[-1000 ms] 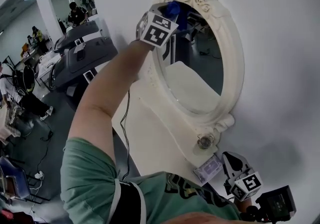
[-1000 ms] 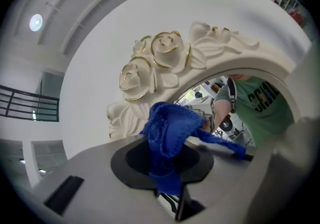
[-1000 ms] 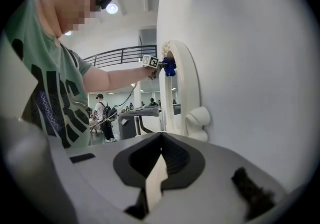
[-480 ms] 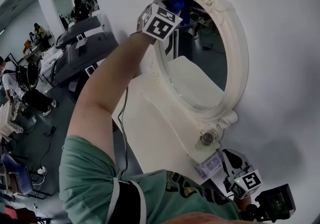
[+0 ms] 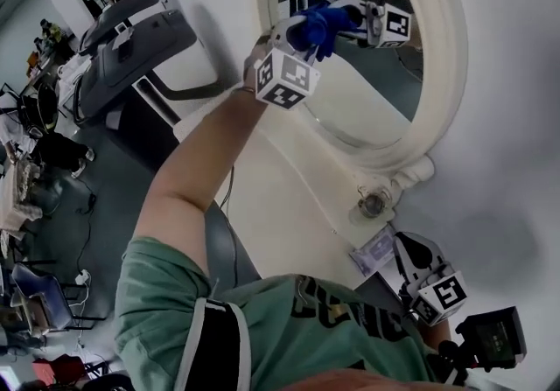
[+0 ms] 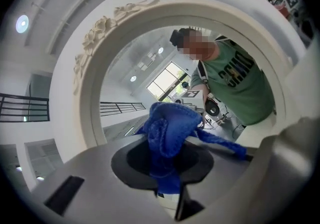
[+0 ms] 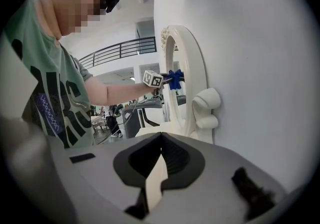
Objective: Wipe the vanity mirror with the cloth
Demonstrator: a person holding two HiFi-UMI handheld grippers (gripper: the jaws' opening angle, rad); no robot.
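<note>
While the left gripper (image 5: 306, 32) is up at the mirror (image 5: 372, 96), its jaws are clamped on the cloth (image 5: 317, 24), with a blue wad bunched out ahead of them. The cloth sits at the upper left of the mirror's glass, just inside the frame (image 5: 442, 74). It looks pressed to the glass, though from here I can't swear that it touches. The left gripper view shows the same thing: the cloth (image 6: 170, 128) is pinched low between the jaws, one loose tail trailing off to the side.

The right gripper (image 5: 409, 256) hangs below the mirror's foot, well apart from the glass. Its jaws are closed together on nothing (image 7: 159, 163).

I would judge the cloth to be light, soft and limp, a knitted sort of thing that folds wherever it is pushed. It is best held as it is now, by a gathered bunch, so that a thick pad leads and no bare jaw meets the mirror. The glass is hard, smooth and breakable, and the frame is moulded with raised roses at the top, so light pressure should do. The mirror hangs on the wall and needs no holding.

By count there is one mirror, one cloth and two grippers. One small round knob (image 5: 374, 203) sits at the mirror's foot.
</note>
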